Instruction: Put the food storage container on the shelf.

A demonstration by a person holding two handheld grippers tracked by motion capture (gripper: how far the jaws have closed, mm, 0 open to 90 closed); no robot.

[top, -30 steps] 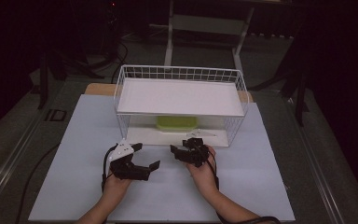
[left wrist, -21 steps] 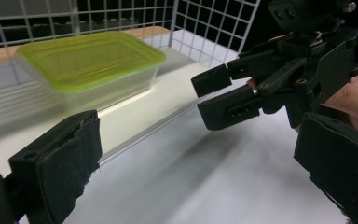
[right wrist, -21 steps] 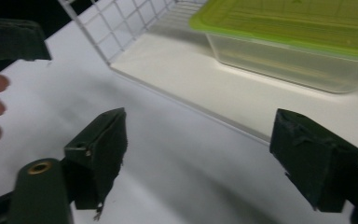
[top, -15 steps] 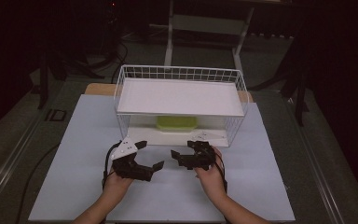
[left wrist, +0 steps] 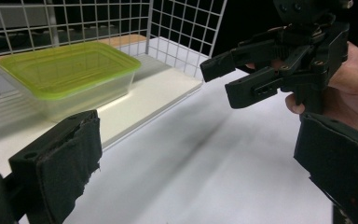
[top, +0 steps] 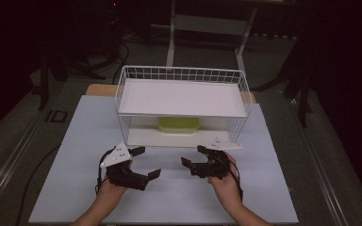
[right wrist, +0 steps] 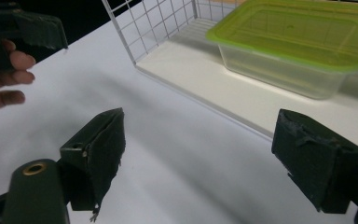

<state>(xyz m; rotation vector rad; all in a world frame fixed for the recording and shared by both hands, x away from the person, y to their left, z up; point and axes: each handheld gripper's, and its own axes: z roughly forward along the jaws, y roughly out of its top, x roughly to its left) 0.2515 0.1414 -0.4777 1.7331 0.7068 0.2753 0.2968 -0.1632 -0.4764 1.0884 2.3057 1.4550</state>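
high view: lidded container (top: 179, 124) lies beyond both tools, seemingly untouched.

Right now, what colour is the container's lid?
Yellow-green lid, clearest in the right gripper view.

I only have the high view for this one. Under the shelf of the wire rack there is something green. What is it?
Observer: The left gripper view shows a clear plastic container with a green lid, resting on the rack's bottom board.
Operator: Is the lid on?
Observer: Yes, it lies flat across the rim of the container in the right gripper view.
Operator: Is anything between the right gripper's jaws?
Observer: No. The right gripper has just been opening, and between its pads there is only bare white table.
Operator: And the left one?
Observer: The left gripper stands wide open, holding nothing.
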